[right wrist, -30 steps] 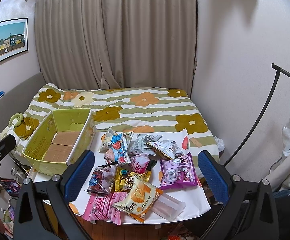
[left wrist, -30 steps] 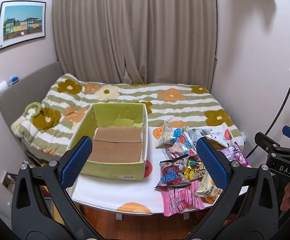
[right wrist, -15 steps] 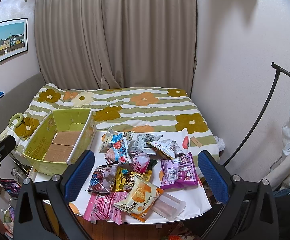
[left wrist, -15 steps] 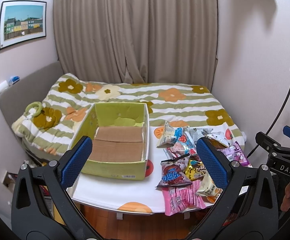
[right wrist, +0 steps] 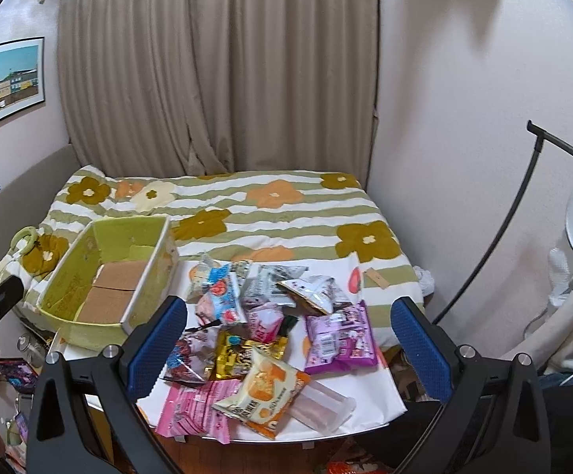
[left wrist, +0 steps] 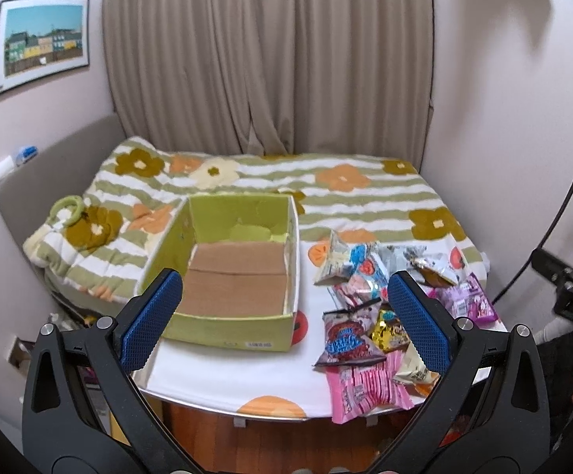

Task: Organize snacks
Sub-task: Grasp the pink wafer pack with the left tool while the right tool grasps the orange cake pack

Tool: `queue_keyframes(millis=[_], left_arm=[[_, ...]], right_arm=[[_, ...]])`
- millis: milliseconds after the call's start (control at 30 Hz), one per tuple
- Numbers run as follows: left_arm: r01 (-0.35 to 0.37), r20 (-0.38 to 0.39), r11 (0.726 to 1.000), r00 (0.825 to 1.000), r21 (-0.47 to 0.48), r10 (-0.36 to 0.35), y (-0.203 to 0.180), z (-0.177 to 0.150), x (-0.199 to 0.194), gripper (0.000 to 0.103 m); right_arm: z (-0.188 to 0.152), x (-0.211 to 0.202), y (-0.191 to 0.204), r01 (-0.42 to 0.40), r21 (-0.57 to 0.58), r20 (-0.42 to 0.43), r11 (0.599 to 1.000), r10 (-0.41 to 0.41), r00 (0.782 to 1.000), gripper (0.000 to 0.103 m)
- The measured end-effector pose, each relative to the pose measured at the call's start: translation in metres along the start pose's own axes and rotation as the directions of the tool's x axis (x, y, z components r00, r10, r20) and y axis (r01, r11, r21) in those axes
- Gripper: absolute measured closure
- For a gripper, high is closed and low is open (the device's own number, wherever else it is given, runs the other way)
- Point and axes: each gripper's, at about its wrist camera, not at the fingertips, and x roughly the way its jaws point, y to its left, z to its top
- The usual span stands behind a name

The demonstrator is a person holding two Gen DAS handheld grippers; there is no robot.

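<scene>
Both tongs hang spread wide and grip nothing: the left gripper [left wrist: 284,318] before the open green cardboard box [left wrist: 231,272], the right gripper [right wrist: 288,341] above the heap of bright foil snack packets [right wrist: 262,328] on the white cloth-covered table [left wrist: 223,371]. Box and packets lie side by side; beyond spreads the flower-patterned striped bed quilt [right wrist: 247,209].

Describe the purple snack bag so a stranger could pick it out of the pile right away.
Start at the green cardboard box on the white table; the snack pile lies to its right. On the pile's right edge lies the purple snack bag, flat, with a white barcode label. It is the only purple packet; the ones beside it are pink, gold and orange.
</scene>
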Motion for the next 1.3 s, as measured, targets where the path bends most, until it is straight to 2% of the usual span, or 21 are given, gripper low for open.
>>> queue_keyframes(millis=[100, 200, 400, 433, 567, 767, 900, 967, 1033, 1200, 1300], left_arm=[[0.062, -0.077, 0.998, 0.995, -0.002, -0.062, 0.000, -0.007, 0.021, 0.000], [0.143, -0.179, 0.989, 0.973, -0.023, -0.145, -0.004, -0.023, 0.050, 0.000], [0.242, -0.359, 0.968, 0.899, -0.068, -0.251, -0.031, -0.070, 0.107, 0.000], [0.260, -0.392, 0.962, 0.878, -0.089, -0.273, -0.036, -0.079, 0.119, 0.000], [0.278, -0.476, 0.946, 0.818, -0.166, -0.324, -0.048, -0.113, 0.158, 0.000], [0.251, -0.532, 0.932, 0.769, -0.262, -0.356, -0.054, -0.145, 0.196, 0.000], [0.244, -0.564, 0.924, 0.736, -0.295, -0.374, -0.056, -0.162, 0.216, 0.000], [0.242, -0.572, 0.921, 0.726, -0.305, -0.380, -0.058, -0.169, 0.222, 0.000], [0.238, -0.580, 0.919, 0.719, -0.315, -0.384, -0.060, -0.174, 0.228, 0.001], [0.239, -0.574, 0.896, 0.699, -0.374, -0.426, -0.059, -0.180, 0.237, 0.011], [0.240, -0.571, 0.897, 0.703, -0.371, -0.424, -0.060, -0.181, 0.238, 0.011]], right_arm=[[-0.003, 0.005, -0.008, 0.026, 0.013, -0.031, 1.000, -0.026, 0.999, 0.000], [-0.014, 0.019, -0.019, 0.023, 0.054, -0.087, 0.998, -0.018, 0.996, 0.000], [-0.047, 0.050, -0.036, -0.013, 0.139, -0.182, 0.990, 0.038, 0.983, 0.000], [-0.053, 0.057, -0.038, -0.029, 0.156, -0.198, 0.987, 0.060, 0.978, 0.000], [-0.073, 0.085, -0.042, -0.088, 0.223, -0.262, 0.971, 0.146, 0.954, 0.000], [-0.105, 0.140, -0.030, -0.177, 0.277, -0.360, 0.944, 0.273, 0.892, 0.000], [-0.121, 0.167, -0.027, -0.206, 0.322, -0.391, 0.924, 0.328, 0.860, 0.000], [-0.129, 0.180, -0.026, -0.215, 0.360, -0.416, 0.908, 0.362, 0.834, 0.000], [-0.135, 0.189, -0.027, -0.218, 0.388, -0.428, 0.895, 0.385, 0.818, 0.000], [-0.139, 0.200, -0.023, -0.240, 0.396, -0.445, 0.887, 0.414, 0.794, 0.008], [-0.140, 0.208, -0.018, -0.252, 0.373, -0.457, 0.893, 0.413, 0.788, 0.013]])
